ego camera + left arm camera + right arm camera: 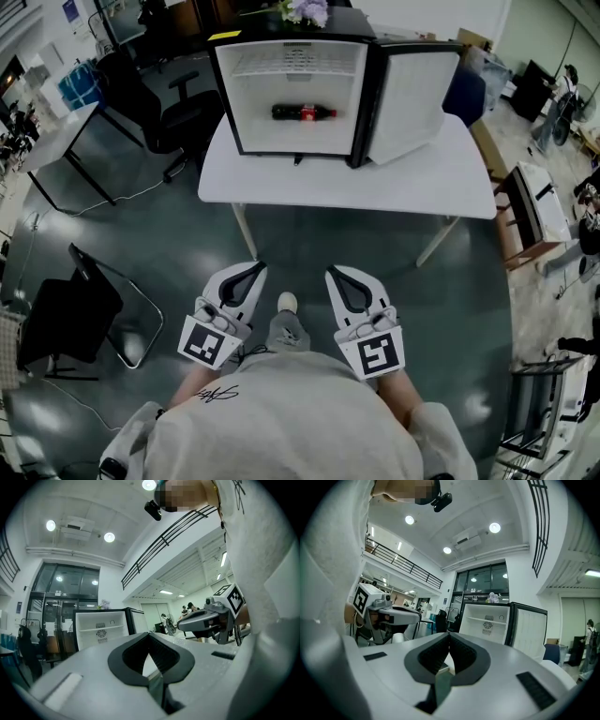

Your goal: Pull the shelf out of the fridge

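Two tongs are held low and close to the person's body, well short of the near edge of the bench (422,183) and touching nothing. The left tongs (251,272) are closed to a narrow seam, tip against tip. The left gripper view shows them (150,641) with nothing between the dark pads. The right tongs (339,277) stand the same way, and the right gripper view shows them (449,639) pressed together and empty. Each carries its marker cube, the left (208,342) and the right (380,354), nearest the person. A shoe (287,302) shows on the floor between the two.

The small black fridge (281,37) stands at the far edge of the white bench, left of the middle. Its door (408,98) is swung open toward the right edge. The shelf (298,62) sits fully inside, high in the white compartment, level and spanning its width. It shows as a thin white ledge in the left gripper view (101,629) and in the right gripper view (486,618). Below it a dark bottle (303,112) with a red label lies on its side, its cap toward the door side. A bunch of pale flowers (305,11) rests on top of the fridge.

Both tongs point toward the fridge, and each shows in the other's view: the right tongs (201,620) beside the left, the left tongs (393,616) beside the right. Off the left edge of the bench stands a black office chair (173,108). Nearer the person, on the floor at the left, is a black folding chair (84,314).
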Tool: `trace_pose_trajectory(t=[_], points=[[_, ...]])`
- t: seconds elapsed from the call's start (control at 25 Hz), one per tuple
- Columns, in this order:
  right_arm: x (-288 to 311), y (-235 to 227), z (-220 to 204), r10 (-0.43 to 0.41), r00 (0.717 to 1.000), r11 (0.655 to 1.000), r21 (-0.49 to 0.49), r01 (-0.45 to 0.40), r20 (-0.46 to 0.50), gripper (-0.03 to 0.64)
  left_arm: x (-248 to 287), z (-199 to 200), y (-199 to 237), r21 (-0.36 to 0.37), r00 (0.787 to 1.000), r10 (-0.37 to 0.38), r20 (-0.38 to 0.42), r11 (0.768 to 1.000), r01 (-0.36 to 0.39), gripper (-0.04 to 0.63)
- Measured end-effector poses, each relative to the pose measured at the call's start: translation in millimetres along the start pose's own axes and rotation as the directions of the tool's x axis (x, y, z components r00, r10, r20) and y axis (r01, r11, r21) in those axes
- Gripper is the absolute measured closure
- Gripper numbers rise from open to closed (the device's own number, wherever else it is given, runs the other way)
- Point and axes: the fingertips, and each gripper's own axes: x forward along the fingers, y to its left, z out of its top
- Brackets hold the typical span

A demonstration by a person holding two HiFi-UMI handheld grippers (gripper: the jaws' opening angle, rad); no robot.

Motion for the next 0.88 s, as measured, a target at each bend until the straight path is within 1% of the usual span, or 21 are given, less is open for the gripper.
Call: trace_pose_trajectory(t=[0.2, 0.88], points=[[12.8, -10.0, -4.1, -0.008, 1.0, 1.0, -0.005, 0.008, -0.009, 0.604, 13.3, -2.4, 11.1, 0.002, 1.0, -0.013, 0.008, 1.0, 0.013, 0.591], [61.6, -42.6, -9.6, -0.021, 1.0, 1.0, 0.003, 0.021, -0.011, 0.604, 52.7, -15.1, 55.4, -0.006, 1.0, -0.018, 0.008, 1.0, 0.018, 0.591]])
